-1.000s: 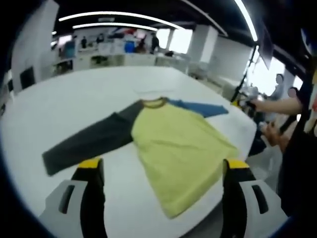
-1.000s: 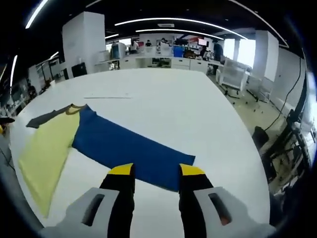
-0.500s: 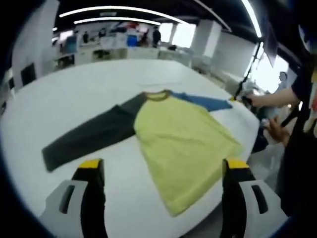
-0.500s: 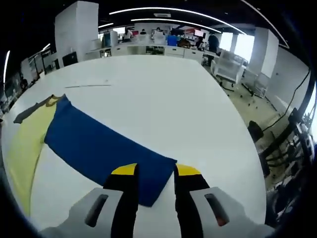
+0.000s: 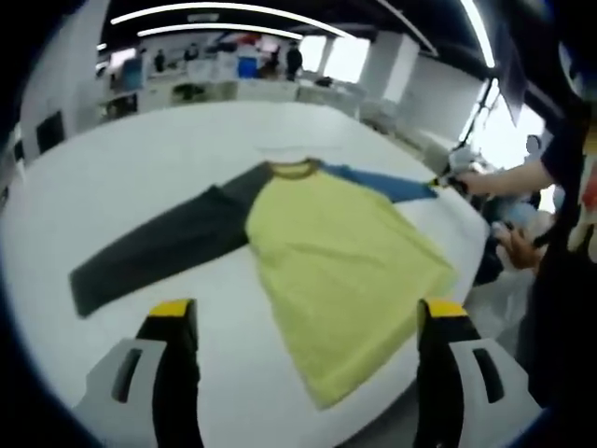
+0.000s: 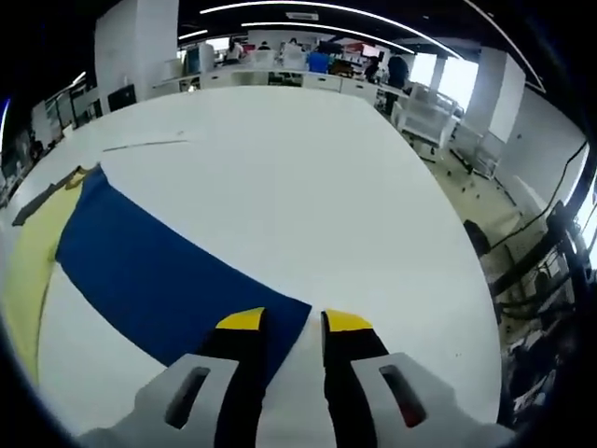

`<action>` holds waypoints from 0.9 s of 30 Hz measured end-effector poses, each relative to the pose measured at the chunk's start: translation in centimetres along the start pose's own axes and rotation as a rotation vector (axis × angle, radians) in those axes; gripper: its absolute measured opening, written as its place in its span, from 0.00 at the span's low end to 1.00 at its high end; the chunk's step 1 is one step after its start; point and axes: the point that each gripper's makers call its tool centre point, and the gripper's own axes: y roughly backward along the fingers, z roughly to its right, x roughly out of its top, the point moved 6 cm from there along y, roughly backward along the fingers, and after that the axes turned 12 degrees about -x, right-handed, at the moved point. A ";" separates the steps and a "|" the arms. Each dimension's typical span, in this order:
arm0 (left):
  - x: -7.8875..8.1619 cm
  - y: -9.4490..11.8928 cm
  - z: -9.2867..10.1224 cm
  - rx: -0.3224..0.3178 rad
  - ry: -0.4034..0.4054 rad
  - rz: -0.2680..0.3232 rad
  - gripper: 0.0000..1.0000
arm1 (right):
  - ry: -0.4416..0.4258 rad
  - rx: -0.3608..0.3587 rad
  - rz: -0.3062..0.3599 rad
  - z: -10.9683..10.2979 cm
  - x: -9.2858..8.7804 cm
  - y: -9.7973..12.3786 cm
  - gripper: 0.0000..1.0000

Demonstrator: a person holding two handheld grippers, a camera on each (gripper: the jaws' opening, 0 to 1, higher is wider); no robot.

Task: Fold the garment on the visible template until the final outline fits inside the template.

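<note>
Right gripper view: the blue sleeve (image 6: 159,271) of the shirt (image 5: 336,261) on the table (image 6: 308,159) is being straddled at its near cuff by narrowly parted fingers (image 6: 244,322), its length running far-left. Left fingers (image 5: 168,308) are being held wide apart.

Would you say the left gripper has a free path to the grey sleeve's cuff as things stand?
Probably yes. The left gripper is open, and the grey sleeve lies flat on the white table with its cuff ahead of the left jaw; nothing lies between them.
</note>
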 end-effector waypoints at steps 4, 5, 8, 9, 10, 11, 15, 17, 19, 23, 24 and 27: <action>0.0 -0.3 0.0 0.001 0.001 -0.005 0.93 | 0.006 0.001 -0.001 0.0 0.1 -0.3 0.19; -0.1 -0.4 0.0 -0.002 0.002 -0.006 0.93 | 0.003 0.002 0.004 0.0 0.1 -0.3 0.19; -0.2 -0.7 0.0 -0.007 0.003 -0.013 0.93 | 0.006 -0.003 0.006 0.1 0.3 -0.5 0.18; -0.3 -0.7 0.1 -0.009 0.002 -0.016 0.93 | 0.005 -0.001 0.006 0.1 0.3 -0.6 0.17; -0.4 -0.8 -0.1 -0.011 0.001 -0.018 0.93 | 0.009 0.004 0.006 0.0 0.4 -0.6 0.16; -0.4 -0.8 -0.1 -0.012 0.001 -0.019 0.93 | 0.011 0.007 0.006 0.0 0.4 -0.7 0.14; -0.5 -0.8 -0.2 -0.014 0.004 -0.018 0.93 | -0.019 0.009 0.002 0.0 0.2 -0.7 0.13; -0.4 -0.8 -0.3 -0.013 0.002 -0.018 0.93 | -0.050 0.008 -0.004 0.2 0.1 -0.8 0.13; -0.4 -0.8 -0.4 -0.012 0.003 -0.016 0.93 | -0.061 0.008 -0.005 0.2 0.1 -0.8 0.14; -0.5 -0.7 -0.5 -0.013 0.004 -0.016 0.93 | -0.112 0.024 -0.004 -0.1 0.0 -0.7 0.09; -0.6 -0.7 -0.6 -0.012 0.004 -0.017 0.93 | -0.114 0.022 -0.005 -0.1 0.0 -0.7 0.08; -0.6 -0.7 -0.6 -0.013 0.003 -0.019 0.93 | -0.143 0.023 -0.011 -0.2 0.0 -0.7 0.06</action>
